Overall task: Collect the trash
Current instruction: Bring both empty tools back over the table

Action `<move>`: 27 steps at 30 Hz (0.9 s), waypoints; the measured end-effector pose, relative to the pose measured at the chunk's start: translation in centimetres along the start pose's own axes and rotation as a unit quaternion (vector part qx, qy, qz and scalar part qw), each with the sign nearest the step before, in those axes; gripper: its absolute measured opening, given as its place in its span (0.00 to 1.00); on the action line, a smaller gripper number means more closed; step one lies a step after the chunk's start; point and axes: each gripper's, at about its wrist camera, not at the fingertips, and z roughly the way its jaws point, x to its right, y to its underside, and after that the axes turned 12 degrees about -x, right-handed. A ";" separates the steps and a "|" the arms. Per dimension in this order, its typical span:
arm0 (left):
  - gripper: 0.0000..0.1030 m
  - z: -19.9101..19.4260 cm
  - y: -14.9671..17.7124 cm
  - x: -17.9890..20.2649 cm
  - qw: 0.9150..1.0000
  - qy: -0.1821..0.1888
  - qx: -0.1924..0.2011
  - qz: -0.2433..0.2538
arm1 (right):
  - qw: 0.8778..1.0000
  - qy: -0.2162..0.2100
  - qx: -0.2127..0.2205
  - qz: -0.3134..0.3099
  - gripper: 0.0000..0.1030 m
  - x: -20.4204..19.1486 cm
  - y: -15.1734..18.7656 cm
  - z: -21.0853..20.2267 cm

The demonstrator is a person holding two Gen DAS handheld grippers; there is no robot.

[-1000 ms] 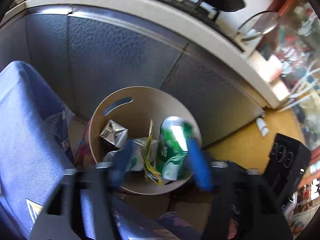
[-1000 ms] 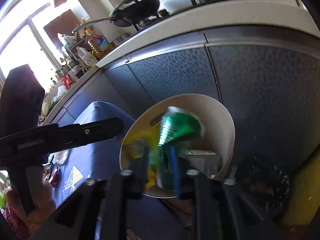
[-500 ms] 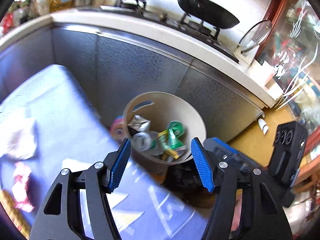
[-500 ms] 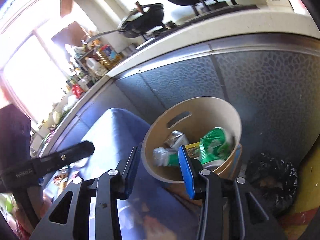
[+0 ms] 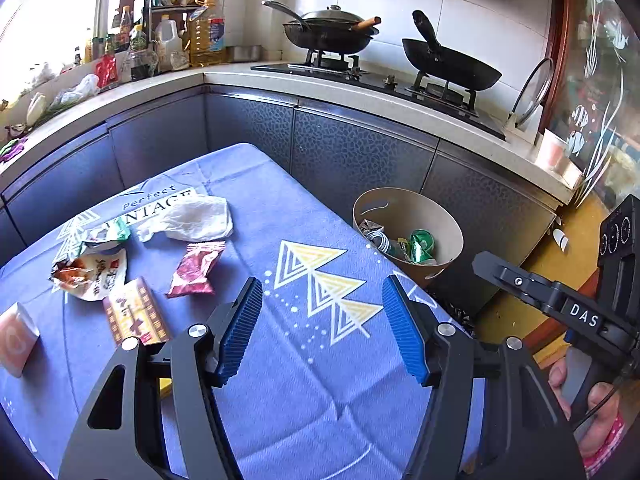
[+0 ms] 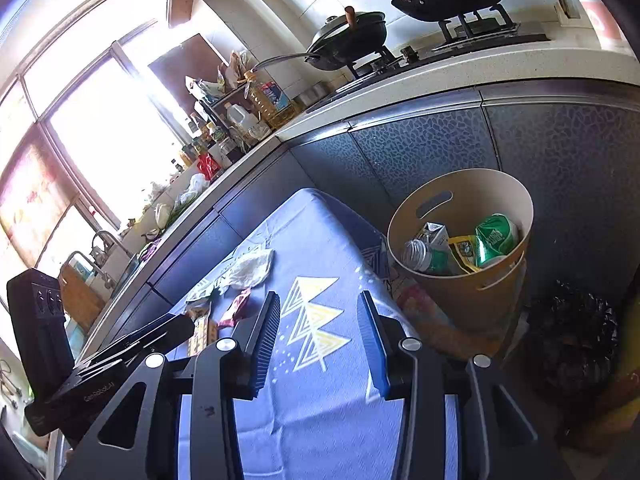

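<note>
Left wrist view: my left tongs (image 5: 322,326) hang released above the blue tabletop (image 5: 280,208), wrappers (image 5: 195,268) left of them, the bin (image 5: 408,232) beyond its edge. Right wrist view: my right tongs (image 6: 318,340) gape empty, the green can (image 6: 494,238) inside that bin (image 6: 460,224).

Matt blue cloth (image 5: 304,208) is covering the table; ribbed blue pads (image 5: 244,320) are lining matt black plastic fingers; a glossy foil wrapper (image 5: 196,268) is lying centre-left.

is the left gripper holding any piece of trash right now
No, the left gripper is open, with only the blue tablecloth showing between its fingers, and the red snack wrapper lies apart on it.
</note>
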 end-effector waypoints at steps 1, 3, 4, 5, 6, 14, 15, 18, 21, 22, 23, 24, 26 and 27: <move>0.60 -0.3 0.3 -0.1 1.000 0.000 0.002 0.001 | 1.000 0.002 0.001 -0.001 0.40 -0.3 0.2 -0.4; 0.61 -0.8 0.8 -0.1 1.000 0.002 0.005 0.001 | 1.000 0.008 0.007 -0.003 0.40 -0.9 0.8 -1.3; 0.61 -1.0 0.9 0.0 1.000 0.005 0.007 0.000 | 1.000 0.011 0.009 -0.003 0.40 -1.0 0.9 -1.7; 0.61 -1.1 1.0 0.2 1.000 0.007 0.008 0.000 | 1.000 0.012 0.011 -0.003 0.40 -1.2 1.1 -2.1; 0.61 -1.4 1.2 0.3 1.000 0.009 0.009 0.001 | 1.000 0.013 0.013 -0.001 0.40 -1.3 1.2 -2.5; 0.62 -2.2 2.1 0.8 1.000 0.008 0.005 -0.001 | 1.000 0.006 0.009 0.019 0.42 -1.3 1.6 -2.9; 0.63 -2.3 2.2 0.8 1.000 0.007 0.004 -0.002 | 1.000 0.006 0.008 0.019 0.44 -1.4 1.7 -2.9; 0.64 -2.3 2.5 0.8 1.000 0.004 -0.001 -0.006 | 1.000 0.002 0.007 0.024 0.46 -1.3 1.8 -2.8; 0.64 -2.0 2.6 1.0 1.000 0.004 -0.006 -0.006 | 1.000 0.000 0.007 0.029 0.49 -1.0 1.9 -2.9; 0.64 -1.9 2.6 1.2 1.000 0.001 -0.009 -0.005 | 1.000 -0.001 0.007 0.031 0.51 -0.9 2.0 -2.9; 0.64 -1.8 2.7 1.3 1.000 -0.001 -0.010 -0.003 | 0.999 -0.001 0.007 0.032 0.51 -0.8 2.2 -2.9; 0.64 -1.7 2.7 1.4 1.000 -0.004 -0.011 -0.002 | 0.999 -0.001 0.003 0.032 0.51 -0.7 2.4 -2.7; 0.64 -1.6 3.0 1.6 1.000 -0.008 -0.013 0.000 | 0.999 0.000 -0.005 0.033 0.51 -0.5 2.6 -2.3; 0.64 -1.6 3.1 1.6 1.000 -0.008 -0.013 0.000 | 0.999 -0.001 -0.010 0.034 0.51 -0.4 2.7 -2.1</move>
